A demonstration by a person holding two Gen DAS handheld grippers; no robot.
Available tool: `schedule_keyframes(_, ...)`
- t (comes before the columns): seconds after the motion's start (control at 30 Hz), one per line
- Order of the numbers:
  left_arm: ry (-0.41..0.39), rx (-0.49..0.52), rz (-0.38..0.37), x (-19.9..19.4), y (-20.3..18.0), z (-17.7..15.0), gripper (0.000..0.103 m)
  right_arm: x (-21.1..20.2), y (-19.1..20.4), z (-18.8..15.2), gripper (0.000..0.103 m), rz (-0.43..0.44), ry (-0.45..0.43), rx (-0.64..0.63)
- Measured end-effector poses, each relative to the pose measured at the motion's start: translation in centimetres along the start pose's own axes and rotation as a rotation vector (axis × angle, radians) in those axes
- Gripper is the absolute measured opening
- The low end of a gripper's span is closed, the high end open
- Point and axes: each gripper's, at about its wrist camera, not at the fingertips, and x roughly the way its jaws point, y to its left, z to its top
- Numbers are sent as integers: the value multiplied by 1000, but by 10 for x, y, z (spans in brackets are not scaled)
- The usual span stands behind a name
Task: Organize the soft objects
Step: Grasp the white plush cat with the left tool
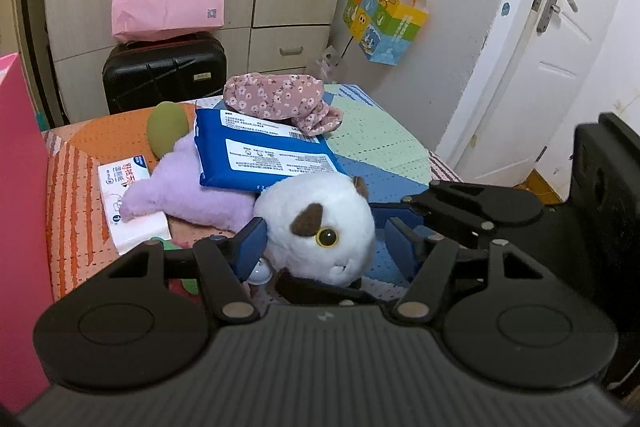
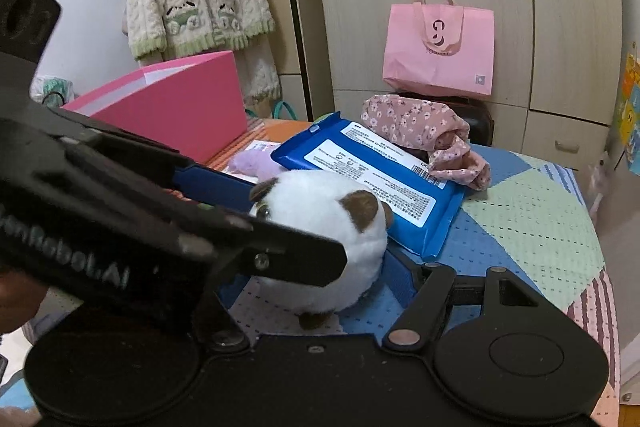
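Left wrist: round, fluffy plush cat (image 1: 320, 227) between blue claw (image 1: 326, 243) pads.

Open quilt (image 1: 372, 131) lies free at the right of both views, green and blue patches bare. The centre is crowded: white plush cat (image 1: 320, 227), blue pack (image 1: 264, 151) on the purple plush (image 1: 180, 195), and floral cloth (image 1: 280, 99) behind. The pink box (image 2: 176, 103) walls the left side, with the tissue pack (image 1: 128, 203) beside it.
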Motion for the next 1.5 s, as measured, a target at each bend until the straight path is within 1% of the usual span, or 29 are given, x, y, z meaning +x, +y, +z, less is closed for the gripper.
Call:
schedule_keyframes(0.07, 8, -5, 20, 1, -1, -1, 60, 4, -2, -1, 77, 8, 10, 16)
schedule_keyframes(0.1, 17, -17, 32, 2, 0, -2, 58, 7, -2, -1, 77, 15, 22, 30)
schedule_keyframes(0.13, 26, -43, 45, 3, 1, -2, 57, 9, -4, -2, 77, 20, 30, 45)
schedule_keyframes(0.2, 23, -84, 36, 3, 2, -3, 56, 11, -4, -2, 76, 11, 25, 63)
schedule_keyframes(0.4, 7, -93, 44, 3, -1, -6, 55, 9, -2, -5, 72, -8, 8, 61)
schedule_keyframes(0.53, 5, -96, 41, 0, -5, -9, 55, 3, 0, -6, 72, -22, -8, 68)
schedule_keyframes(0.73, 10, -100, 30, -10, -12, -14, 55, -10, 5, -11, 72, -25, -9, 86)
schedule_keyframes(0.83, 23, -97, 31, -14, -18, -18, 55, -15, 9, -14, 72, -32, 1, 88)
schedule_keyframes(0.93, 50, -100, 47, -17, -25, -23, 55, -20, 18, -19, 72, -61, 20, 64)
schedule_keyframes(1.03, 46, -88, 59, -24, -33, -29, 55, -27, 22, -24, 72, -63, 14, 64)
schedule_keyframes(1.2, 58, -99, 42, -37, -40, -33, 55, -43, 28, -27, 72, -51, 21, 61)
schedule_keyframes(1.33, 76, -125, 17, -52, -42, -37, 55, -58, 34, -29, 72, -22, 44, 70)
schedule_keyframes(1.43, 61, -138, 0, -66, -43, -44, 55, -70, 38, -32, 72, 11, 42, 107)
schedule_keyframes(1.5, 59, -148, -10, -74, -44, -49, 55, -76, 46, -36, 72, 16, 38, 99)
